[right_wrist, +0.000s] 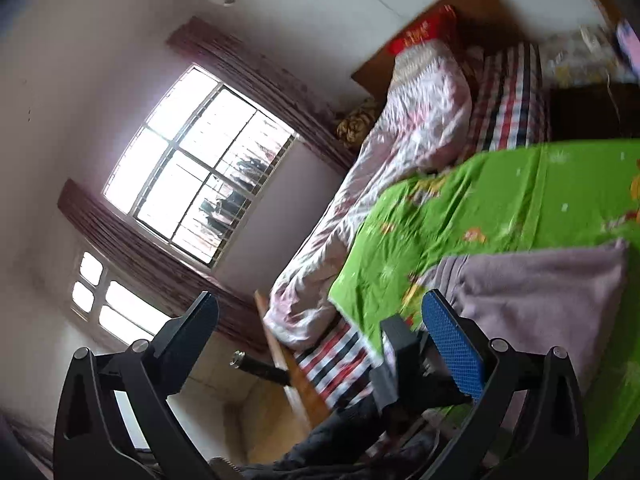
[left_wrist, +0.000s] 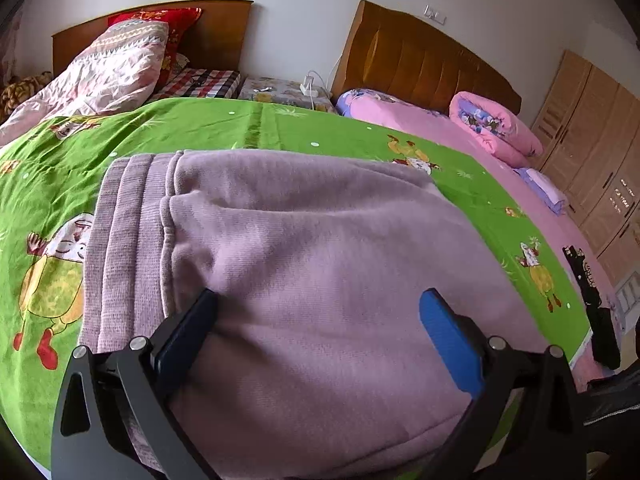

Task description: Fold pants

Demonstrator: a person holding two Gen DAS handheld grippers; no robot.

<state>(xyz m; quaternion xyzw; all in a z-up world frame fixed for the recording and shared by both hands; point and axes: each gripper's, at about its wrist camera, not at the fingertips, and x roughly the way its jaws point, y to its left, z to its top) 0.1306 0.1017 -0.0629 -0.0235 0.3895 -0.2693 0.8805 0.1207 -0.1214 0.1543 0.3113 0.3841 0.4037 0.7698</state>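
1. Pants, mauve fleece, lie folded in a stacked bundle on the green cartoon sheet of the bed, ribbed waistband to the left.
2. Left gripper low over the near part of the pants, fingers spread wide, nothing clamped.
3. Right gripper off to the side, pointing toward the window, fingers wide, empty.
4. Right view blurred; pants at its right edge.
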